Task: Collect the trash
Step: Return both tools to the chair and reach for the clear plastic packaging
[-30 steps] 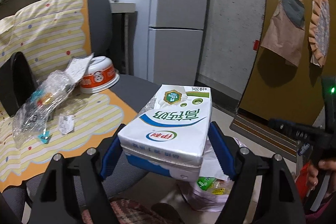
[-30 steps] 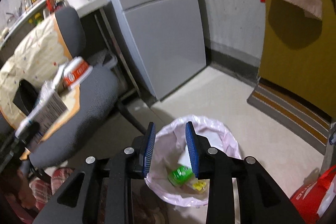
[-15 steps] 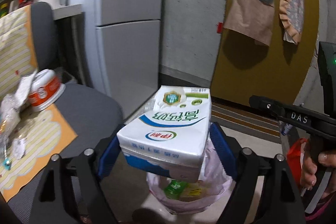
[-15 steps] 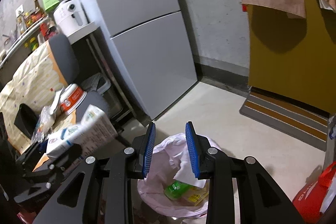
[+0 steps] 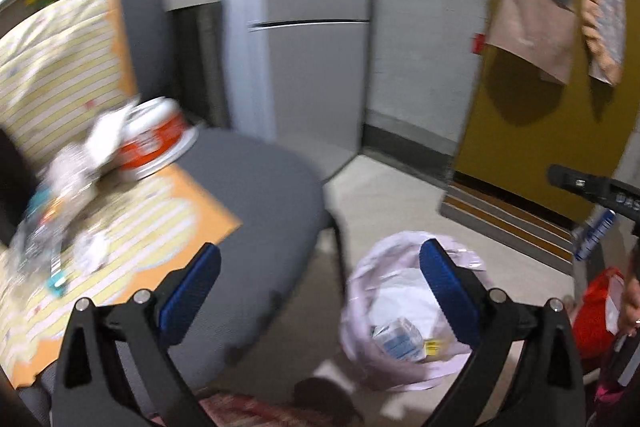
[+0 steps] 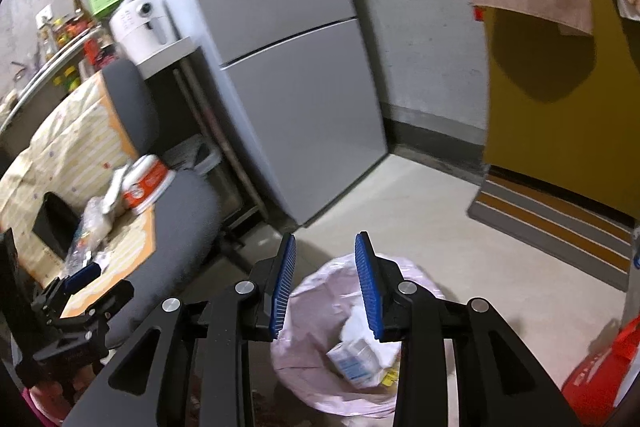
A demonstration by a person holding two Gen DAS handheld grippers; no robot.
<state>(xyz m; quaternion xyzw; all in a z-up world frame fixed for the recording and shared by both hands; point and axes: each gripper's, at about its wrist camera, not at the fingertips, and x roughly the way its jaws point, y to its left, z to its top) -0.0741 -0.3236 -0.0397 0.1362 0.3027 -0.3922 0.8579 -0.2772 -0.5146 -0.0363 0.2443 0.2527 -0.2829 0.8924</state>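
My left gripper (image 5: 319, 259) hangs over the floor between the chair and the pink trash bag (image 5: 360, 291); its jaws are opening wide and nothing is between them. The white and blue milk carton (image 5: 396, 341) lies inside the bag on other rubbish. More trash sits on the grey chair seat (image 5: 260, 207): an orange and white bowl (image 5: 152, 139), crumpled clear plastic (image 5: 60, 187) and paper scraps. My right gripper (image 6: 325, 263) hovers above the bag (image 6: 320, 311), its blue pads a little apart and holding nothing. The carton (image 6: 354, 359) shows below it.
A grey fridge (image 6: 288, 67) stands behind the chair, and a striped orange mat (image 5: 132, 227) covers part of the seat. A yellow door (image 6: 560, 107) and a striped doormat (image 6: 560, 227) are on the right. A red bag (image 6: 600, 379) lies on the floor near the trash bag.
The milk carton has left my left gripper and now lies in the pink bag. The left jaws have spread wider, and that view has swung back toward the chair. The right gripper has barely moved.
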